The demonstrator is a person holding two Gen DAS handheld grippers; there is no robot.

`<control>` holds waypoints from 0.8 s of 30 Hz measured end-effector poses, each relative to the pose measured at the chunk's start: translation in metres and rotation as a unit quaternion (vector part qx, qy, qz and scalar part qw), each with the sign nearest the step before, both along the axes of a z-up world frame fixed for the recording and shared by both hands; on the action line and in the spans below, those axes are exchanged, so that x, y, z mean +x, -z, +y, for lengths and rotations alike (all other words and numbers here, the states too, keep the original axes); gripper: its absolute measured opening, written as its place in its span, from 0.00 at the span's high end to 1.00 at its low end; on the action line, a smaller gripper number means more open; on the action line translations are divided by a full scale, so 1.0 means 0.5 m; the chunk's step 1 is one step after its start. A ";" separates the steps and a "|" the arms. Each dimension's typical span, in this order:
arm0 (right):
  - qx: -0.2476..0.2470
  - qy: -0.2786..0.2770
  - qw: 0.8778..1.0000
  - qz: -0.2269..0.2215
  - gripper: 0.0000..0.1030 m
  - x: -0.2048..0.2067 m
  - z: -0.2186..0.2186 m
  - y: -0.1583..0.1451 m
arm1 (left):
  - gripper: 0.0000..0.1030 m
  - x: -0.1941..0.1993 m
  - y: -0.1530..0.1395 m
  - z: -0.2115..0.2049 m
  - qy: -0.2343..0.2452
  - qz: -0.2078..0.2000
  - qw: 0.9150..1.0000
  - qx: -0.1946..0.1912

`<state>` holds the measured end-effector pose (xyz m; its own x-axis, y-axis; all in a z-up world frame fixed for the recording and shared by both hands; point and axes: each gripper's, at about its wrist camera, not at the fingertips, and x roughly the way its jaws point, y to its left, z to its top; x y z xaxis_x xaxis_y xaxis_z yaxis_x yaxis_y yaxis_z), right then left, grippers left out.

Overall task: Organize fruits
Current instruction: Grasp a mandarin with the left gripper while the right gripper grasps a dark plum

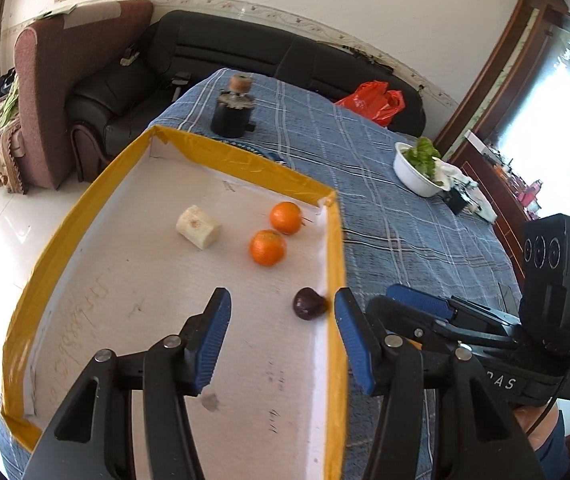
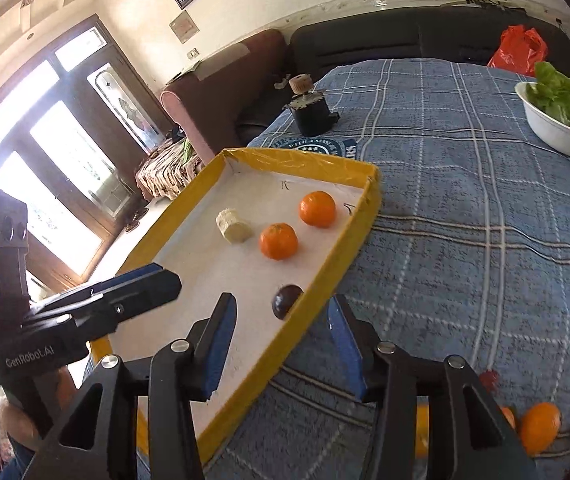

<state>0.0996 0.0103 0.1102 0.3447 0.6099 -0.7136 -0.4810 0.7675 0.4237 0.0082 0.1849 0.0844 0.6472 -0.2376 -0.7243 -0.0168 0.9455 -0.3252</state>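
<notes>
- The left wrist camera sits just behind the left gripper (image 1: 283, 336) and looks steeply down into the shallow white tray with yellow taped rim (image 1: 339, 240), from near.
- The right wrist camera sits behind the right gripper (image 2: 283, 344), over the tray's right edge and the blue checked tablecloth (image 2: 465, 208).
- Both views share the tray, the tablecloth, the white bowl of green leaves (image 1: 415, 174) and the other gripper.
</notes>
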 end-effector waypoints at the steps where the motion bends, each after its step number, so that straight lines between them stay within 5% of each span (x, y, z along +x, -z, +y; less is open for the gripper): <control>1: 0.000 0.000 1.000 -0.001 0.49 -0.011 -0.017 -0.001 | 0.48 -0.006 -0.001 -0.008 0.004 -0.002 1.000 0.002; 14: 0.047 0.065 0.997 -0.006 0.49 -0.103 -0.244 -0.008 | 0.48 -0.073 -0.004 -0.170 0.081 -0.029 0.996 0.031; 24: 0.083 0.108 0.991 -0.013 0.56 -0.114 -0.357 0.037 | 0.48 -0.061 0.060 -0.310 0.133 -0.008 0.988 0.072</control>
<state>0.0424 -0.1680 0.0917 0.4969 0.6284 -0.5985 -0.3256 0.7743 0.5426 -0.0223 0.0299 0.0544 0.5878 -0.2960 -0.7529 0.2434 0.9523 -0.1843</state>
